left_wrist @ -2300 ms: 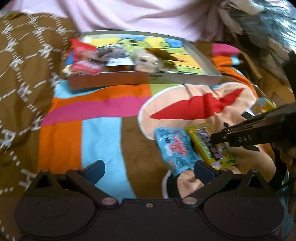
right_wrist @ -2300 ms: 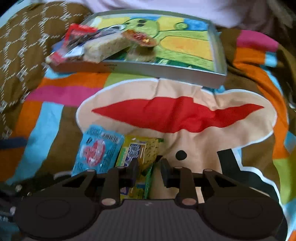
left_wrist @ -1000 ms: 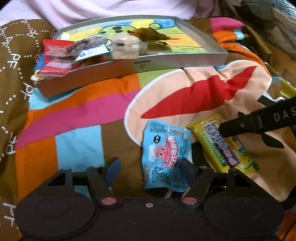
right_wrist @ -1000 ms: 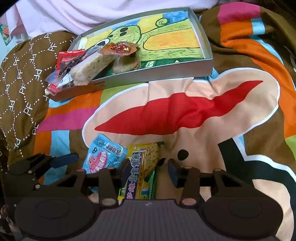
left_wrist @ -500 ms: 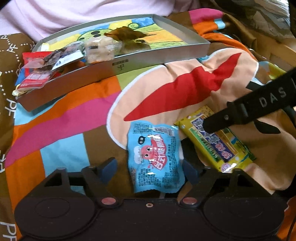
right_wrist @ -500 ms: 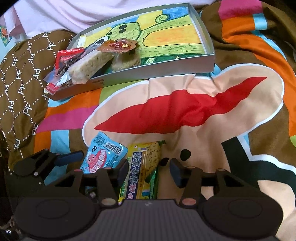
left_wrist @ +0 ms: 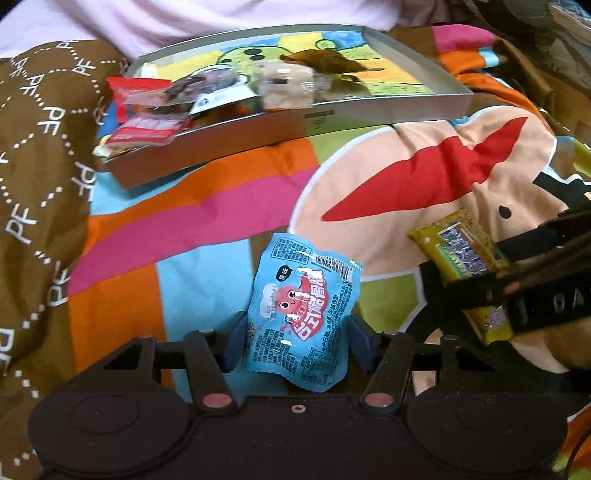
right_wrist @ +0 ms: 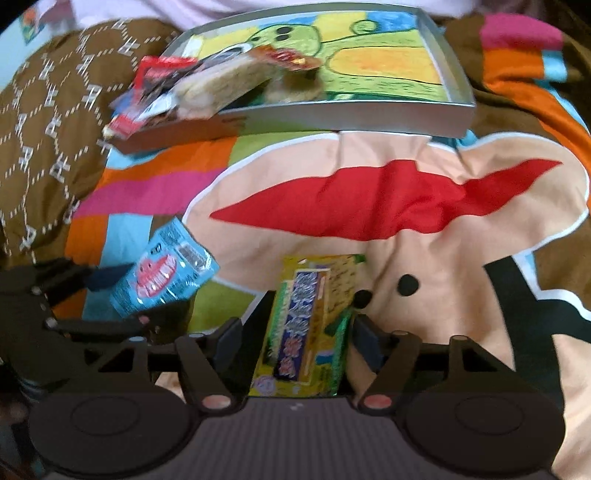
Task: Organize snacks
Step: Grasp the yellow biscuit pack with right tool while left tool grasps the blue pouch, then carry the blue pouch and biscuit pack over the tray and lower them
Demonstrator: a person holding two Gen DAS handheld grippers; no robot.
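Note:
My left gripper [left_wrist: 297, 341] is shut on a blue snack packet [left_wrist: 301, 314] with a red cartoon figure and holds it just above the blanket. It also shows in the right wrist view [right_wrist: 166, 275], at the left. My right gripper [right_wrist: 306, 341] is shut on a yellow snack bar [right_wrist: 310, 325] with a blue label. That bar also shows in the left wrist view [left_wrist: 461, 258], at the right. A grey tray [left_wrist: 388, 107] with a cartoon picture inside lies at the far side and holds several snacks [left_wrist: 284, 85] at its left end.
A colourful patchwork blanket [right_wrist: 369, 206] with a red shape covers the surface. A brown patterned cloth [left_wrist: 40, 155] lies at the left. A person in a pale top [left_wrist: 221, 14] sits behind the tray [right_wrist: 454, 107].
Both grippers have closed: the left on the blue packet, the right on the yellow bar. Both packets have lifted off the blanket. The tray looks nearer in the right view.

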